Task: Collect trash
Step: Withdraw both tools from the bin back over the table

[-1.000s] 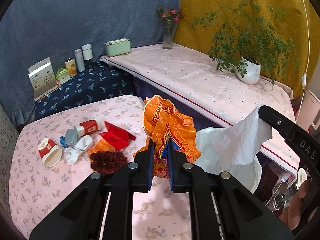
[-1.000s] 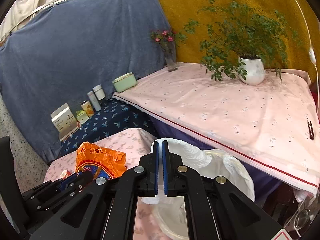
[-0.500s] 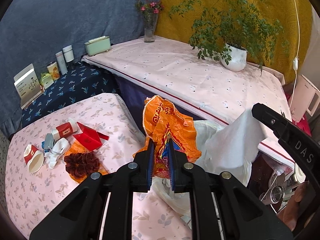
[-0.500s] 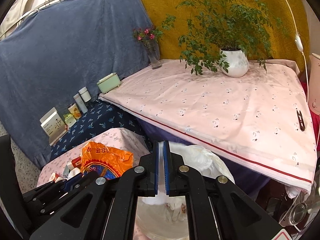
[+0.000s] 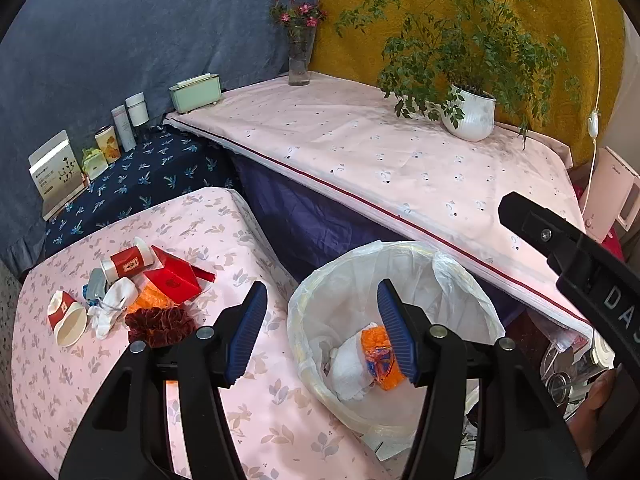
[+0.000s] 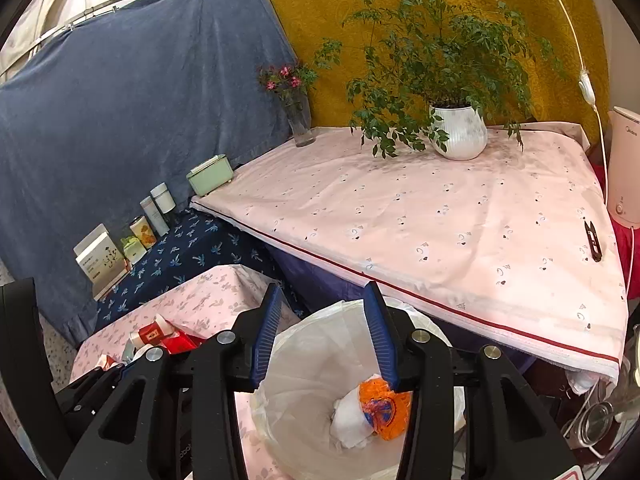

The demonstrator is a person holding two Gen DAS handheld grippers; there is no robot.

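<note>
My left gripper [image 5: 321, 292] hangs over a white-lined trash bin [image 5: 460, 300], jaws opening, nothing between them. Down in the bin lie an orange plastic bag [image 5: 378, 350] and a crumpled white paper [image 5: 352, 366]. My right gripper [image 6: 323, 292] is above the same bin [image 6: 312, 360], jaws also opening and empty, with the orange bag [image 6: 384, 404] and white paper [image 6: 348, 420] below it. On the pink floral table to the left lie a paper cup [image 5: 66, 316], a red-and-white cup [image 5: 128, 262], a red carton [image 5: 172, 280], a white wad [image 5: 112, 312] and a dark red fuzzy piece [image 5: 160, 320].
A higher pink-clothed table [image 5: 360, 140] runs behind the bin with a potted plant [image 5: 468, 116], a flower vase [image 5: 299, 68] and a green box [image 5: 196, 88]. Bottles and boxes [image 5: 124, 128] stand on a dark blue cloth. Black snips [image 6: 592, 240] lie near a white appliance [image 6: 624, 168].
Both grippers went from shut to open. The orange bag left the left gripper and the white paper left the right one; both now lie in the bin.
</note>
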